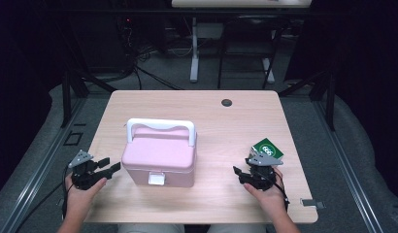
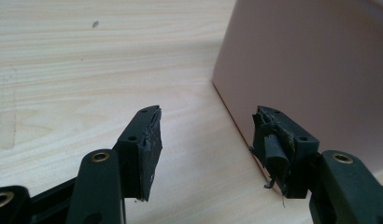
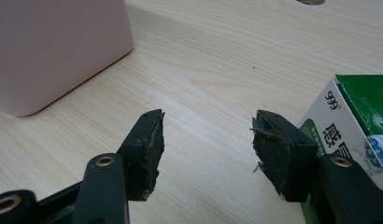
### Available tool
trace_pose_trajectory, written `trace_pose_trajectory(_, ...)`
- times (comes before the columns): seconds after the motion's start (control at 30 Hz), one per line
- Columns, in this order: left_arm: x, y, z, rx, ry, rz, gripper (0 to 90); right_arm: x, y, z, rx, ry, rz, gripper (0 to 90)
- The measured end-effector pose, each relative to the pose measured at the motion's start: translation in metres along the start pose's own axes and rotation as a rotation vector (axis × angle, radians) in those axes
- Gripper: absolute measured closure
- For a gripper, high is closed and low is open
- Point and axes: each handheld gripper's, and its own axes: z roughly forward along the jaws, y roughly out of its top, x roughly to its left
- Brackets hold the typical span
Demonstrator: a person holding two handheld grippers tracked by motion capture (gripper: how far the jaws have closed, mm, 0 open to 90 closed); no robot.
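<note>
Two grippers, both empty, resting low on the desk (image 1: 139, 104) at my near edge. Left gripper (image 1: 108, 166) has its jaws wide, nothing between them, just beside the left wall of the pink box (image 1: 159, 156); in the left gripper view that wall stands right behind the right-hand jaw. Right gripper (image 1: 240, 173) also has jaws apart with bare wood between them, well clear of the box. A green-and-white carton (image 1: 268, 148) lies just beyond it, close against one jaw in the right gripper view.

Pink box sits mid-desk, lid shut, white handle (image 1: 161, 127) up, white latch (image 1: 156, 179) facing me.

My read: start of the approach, nothing gripped. Next move likely calls for steadying the box and working the latch, or closing on the carton.
</note>
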Motion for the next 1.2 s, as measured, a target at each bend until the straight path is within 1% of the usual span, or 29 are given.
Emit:
trace_pose_trajectory(0.07, -0.002, -0.001, -0.001, 0.009, 0.002, 0.0, 43.0, 0.002, 0.0, -0.002, 0.0, -0.01, -0.011, 42.8)
trace_pose_trajectory(0.13, -0.004, 0.0, -0.003, -0.007, -0.014, 0.001, 49.4, 0.004, 0.0, -0.003, -0.004, -0.016, -0.026, 44.6)
trace_pose_trajectory(0.23, -0.003, 0.0, -0.004, -0.016, -0.015, 0.007, 54.1, 0.008, 0.001, -0.004, -0.017, -0.022, -0.051, 45.6)
trace_pose_trajectory(0.33, -0.002, -0.001, -0.004, -0.02, -0.016, 0.007, 54.7, 0.008, 0.001, -0.003, -0.018, -0.018, -0.035, 45.4)
trace_pose_trajectory(0.37, -0.001, -0.001, -0.006, -0.022, -0.024, -0.006, 55.1, 0.008, 0.001, -0.003, -0.017, -0.01, -0.031, 45.4)
trace_pose_trajectory(0.5, 0.0, -0.001, -0.007, -0.038, -0.018, -0.019, 55.8, 0.009, 0.001, -0.004, -0.019, 0.012, -0.019, 48.9)
trace_pose_trajectory(0.6, -0.001, -0.002, -0.004, -0.044, -0.03, -0.036, 56.0, 0.009, 0.001, -0.003, -0.016, 0.022, -0.021, 51.0)
trace_pose_trajectory(0.67, -0.002, 0.0, -0.003, -0.051, -0.023, -0.036, 55.6, 0.01, 0.002, -0.002, -0.019, 0.023, -0.018, 51.8)
trace_pose_trajectory(0.73, -0.003, 0.002, -0.002, -0.06, -0.017, -0.044, 54.2, 0.01, 0.004, -0.001, -0.021, 0.03, -0.001, 53.7)
trace_pose_trajectory(0.77, -0.003, 0.003, -0.001, -0.066, -0.015, -0.043, 54.1, 0.011, 0.005, -0.001, -0.025, 0.039, 0.013, 53.7)
trace_pose_trajectory(0.83, -0.003, 0.007, 0.002, -0.058, -0.004, -0.038, 54.1, 0.011, 0.008, 0.0, -0.03, 0.035, 0.019, 53.7)
trace_pose_trajectory(0.87, -0.002, 0.009, 0.003, -0.056, -0.014, -0.038, 55.5, 0.011, 0.009, 0.002, -0.029, 0.04, 0.032, 53.7)
trace_pose_trajectory(0.9, -0.001, 0.011, 0.004, -0.052, -0.015, -0.031, 57.4, 0.012, 0.011, 0.003, -0.032, 0.045, 0.035, 53.8)
trace_pose_trajectory(0.97, 0.0, 0.015, 0.005, -0.044, 0.006, -0.014, 58.9, 0.013, 0.014, 0.005, -0.029, 0.043, 0.035, 55.4)
trace_pose_trajectory(1.07, 0.002, 0.022, 0.007, -0.054, -0.006, -0.029, 61.1, 0.013, 0.02, 0.008, -0.026, 0.059, 0.042, 58.0)
trace_pose_trajectory(1.13, 0.001, 0.025, 0.009, -0.056, -0.017, -0.027, 61.7, 0.013, 0.025, 0.01, -0.028, 0.066, 0.045, 59.2)
trace_pose_trajectory(1.17, 0.001, 0.025, 0.009, -0.056, -0.017, -0.027, 62.7, 0.013, 0.025, 0.01, -0.028, 0.066, 0.045, 59.2)
trace_pose_trajectory(1.2, -0.001, 0.025, 0.01, -0.05, -0.03, -0.024, 62.8, 0.014, 0.03, 0.014, -0.028, 0.061, 0.05, 59.2)
